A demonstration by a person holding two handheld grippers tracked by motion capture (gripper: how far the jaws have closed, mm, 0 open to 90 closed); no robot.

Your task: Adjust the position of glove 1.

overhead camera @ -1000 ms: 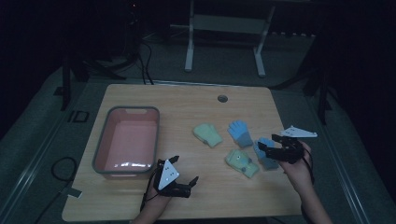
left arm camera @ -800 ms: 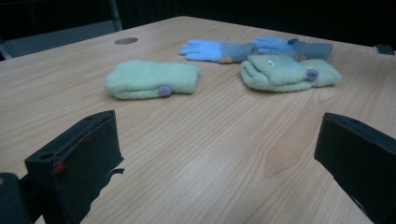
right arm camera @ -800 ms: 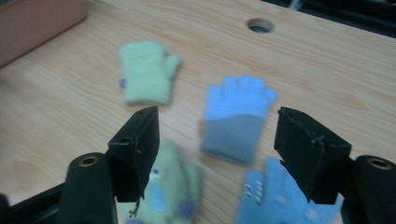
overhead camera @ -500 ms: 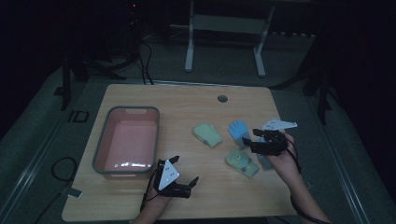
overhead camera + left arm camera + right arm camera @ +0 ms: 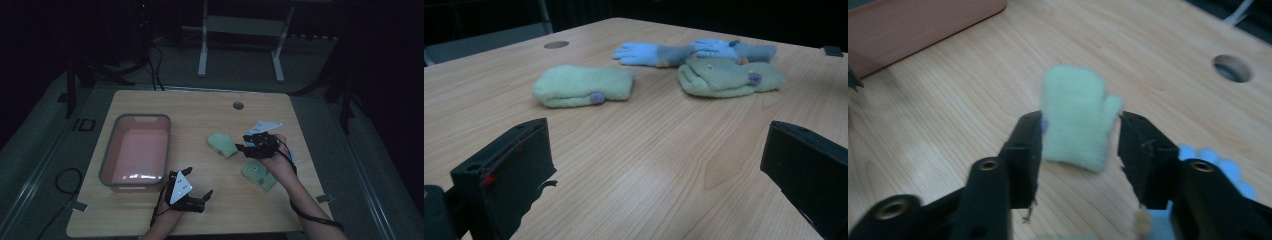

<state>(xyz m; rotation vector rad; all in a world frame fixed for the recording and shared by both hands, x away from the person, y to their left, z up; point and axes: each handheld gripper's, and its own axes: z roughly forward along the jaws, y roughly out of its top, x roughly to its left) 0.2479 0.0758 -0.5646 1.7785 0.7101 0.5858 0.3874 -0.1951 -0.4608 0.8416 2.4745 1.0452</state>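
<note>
Right now, in my own hands:

Work in hand: I judge I am gathering the mittens and gloves into the tub [image 5: 107, 150], which sits by the table's [image 5: 200, 107] left edge, open side up and empty, ready to take them.

Right gripper [image 5: 241, 143]: over the middle of the table, pointing left at the pale green mitten [image 5: 1075, 117]. Its jaws have just been closing and now straddle the mitten's cuff end; the left pad looks to be at the fabric, but a gap shows beside the thumb on the other side, so I do not yet have a grip.

Green mitten: flat on the table, about midway between the tub and the right edge, thumb out to one side, cuff toward me, which is why I come at it from that end.

Left gripper [image 5: 206, 196]: near the front edge, just right of the tub's near corner, jaws spread wide with nothing between them; it waits out of the way.

Other pieces: a second green mitten [image 5: 730, 76] lies nearer the front right, and two blue gloves [image 5: 696, 50] lie just behind it, touching it.

Next move, my guess: finish the squeeze, lift, carry left to the tub.

Risk: soft knit may slip if I pinch only the edge.
</note>
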